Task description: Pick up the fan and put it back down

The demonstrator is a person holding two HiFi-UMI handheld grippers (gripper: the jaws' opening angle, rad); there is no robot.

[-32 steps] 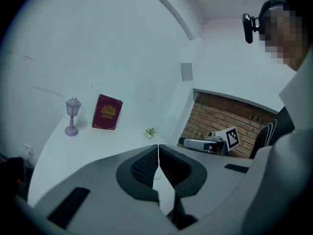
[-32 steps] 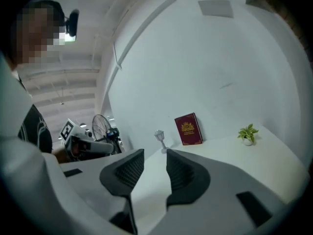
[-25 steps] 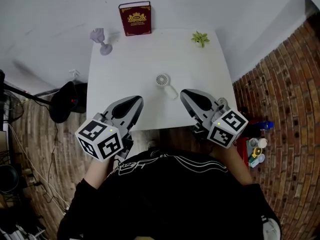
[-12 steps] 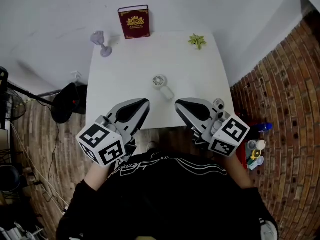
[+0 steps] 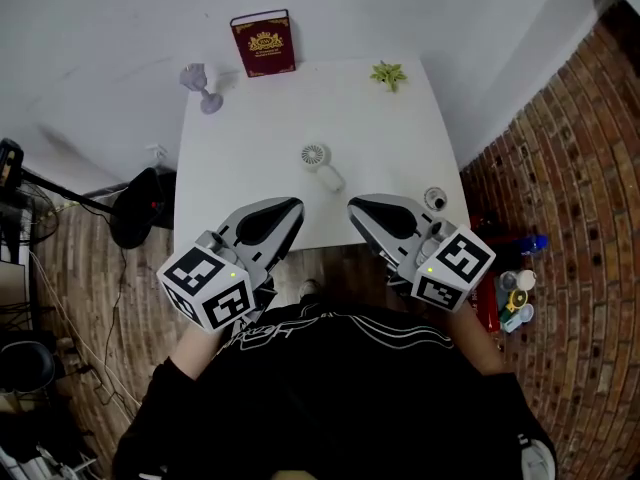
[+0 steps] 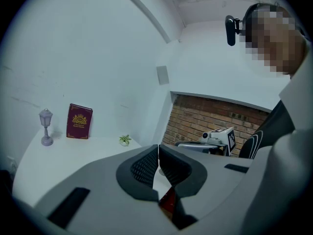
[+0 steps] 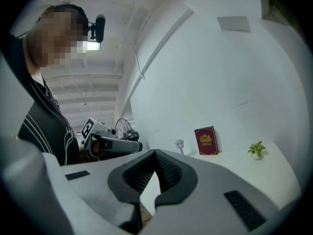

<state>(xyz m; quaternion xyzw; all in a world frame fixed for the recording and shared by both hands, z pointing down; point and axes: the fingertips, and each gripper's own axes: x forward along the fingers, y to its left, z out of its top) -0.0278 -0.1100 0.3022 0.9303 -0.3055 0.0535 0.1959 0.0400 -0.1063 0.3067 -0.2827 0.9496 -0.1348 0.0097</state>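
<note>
White walls and brickwork (image 5: 570,168) are being shown around a white surface (image 5: 220,168). The fan (image 5: 318,160), small and white, is lying flat near the middle of the surface. Its round head is pointing toward the far edge and its handle toward the near right, and it is being touched by neither tool. Along the far edge, a lamp (image 5: 203,86) is being shown at the left corner. A red book (image 5: 263,43) is standing upright near the lamp, against the wall. A plant (image 5: 386,74) is sitting near the right corner. All three are well apart from the fan. The left tool (image 5: 290,208) is being held over the near edge of the surface, on the near left of the fan, with its jaws pressed together and nothing between them. The right tool (image 5: 357,208) is being held over the same edge, on the near right of the fan, and its jaws are likewise being held closed on nothing. Both tools are being held near each other and short of the fan, with their marker cubes toward the person in a black top (image 5: 330,388).
</note>
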